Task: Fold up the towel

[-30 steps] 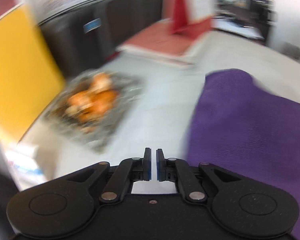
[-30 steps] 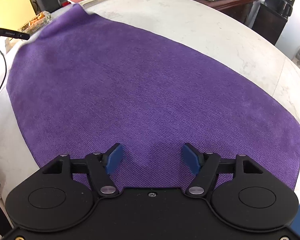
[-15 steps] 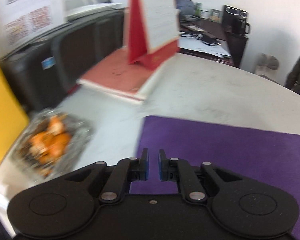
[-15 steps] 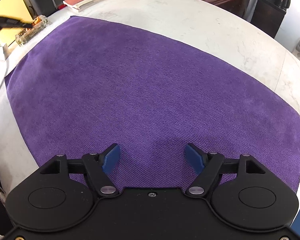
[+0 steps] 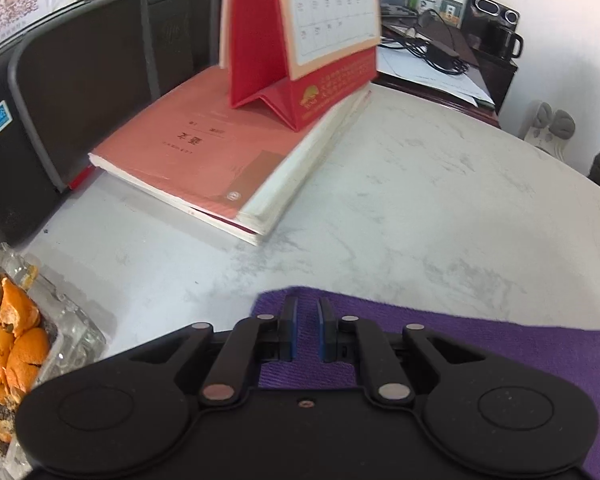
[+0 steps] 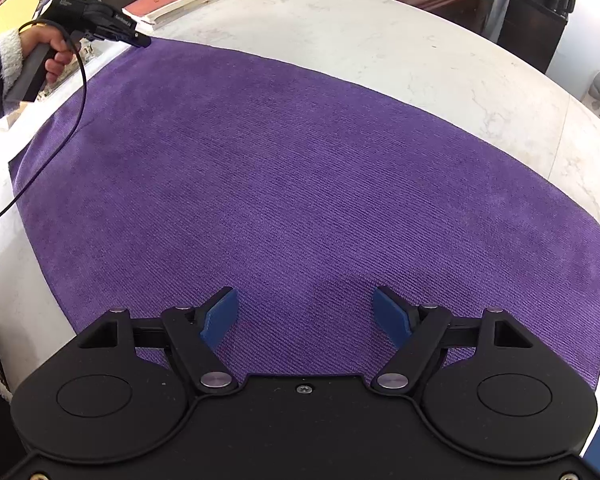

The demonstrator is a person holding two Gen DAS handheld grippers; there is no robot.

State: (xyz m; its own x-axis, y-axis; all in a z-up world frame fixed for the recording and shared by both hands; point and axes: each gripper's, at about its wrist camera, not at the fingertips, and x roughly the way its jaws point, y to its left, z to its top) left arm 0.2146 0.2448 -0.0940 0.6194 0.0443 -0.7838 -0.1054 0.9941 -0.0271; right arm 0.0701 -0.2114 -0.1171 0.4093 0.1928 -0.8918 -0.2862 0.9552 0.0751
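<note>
The purple towel (image 6: 300, 184) lay spread flat and unfolded on the pale marble desk (image 6: 420, 52), a ribbed cloth whose far left corner (image 5: 276, 300) reached toward the desk's far left edge.

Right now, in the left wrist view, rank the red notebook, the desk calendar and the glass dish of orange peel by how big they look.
1. red notebook
2. desk calendar
3. glass dish, cut off by the frame edge, so its rank is unsure.

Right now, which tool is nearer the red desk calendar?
Left. The left tool sits at the purple towel's far corner, below the calendar; the right tool hovers over its near edge.
</note>
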